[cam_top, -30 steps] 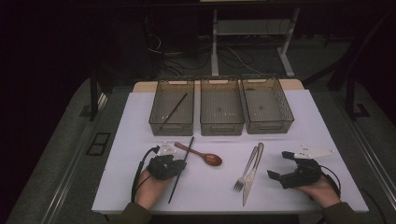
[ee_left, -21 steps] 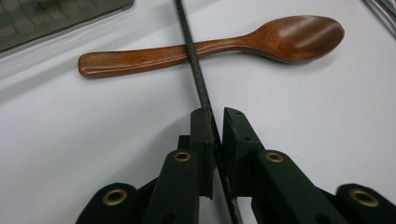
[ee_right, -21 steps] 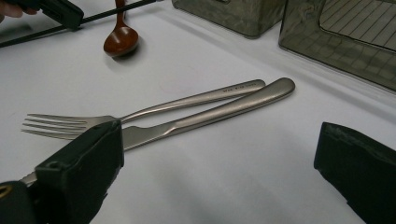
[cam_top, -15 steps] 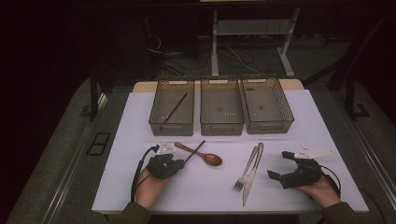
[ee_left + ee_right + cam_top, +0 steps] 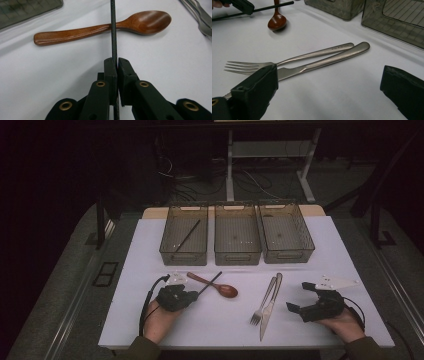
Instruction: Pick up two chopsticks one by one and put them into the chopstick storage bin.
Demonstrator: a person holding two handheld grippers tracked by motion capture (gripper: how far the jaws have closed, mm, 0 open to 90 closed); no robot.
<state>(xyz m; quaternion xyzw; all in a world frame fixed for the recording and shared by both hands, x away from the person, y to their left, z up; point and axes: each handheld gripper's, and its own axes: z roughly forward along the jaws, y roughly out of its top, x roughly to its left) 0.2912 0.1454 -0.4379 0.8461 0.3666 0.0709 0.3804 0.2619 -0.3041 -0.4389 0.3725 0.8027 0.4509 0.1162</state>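
A: Because the left gripper pinches the black chopstick near its lower end, with the jaws just closed on it, the long free end may swing; it crosses the wooden spoon and could drag it across the table.

B: And on the right?

A: The right gripper rests on the table, jaws wide apart and holding nothing, just beside the fork and knife, near enough, I judge, to knock them.

B: The trays?

A: The left tray holds one chopstick, probably this one's mate; the middle tray and right tray look empty.
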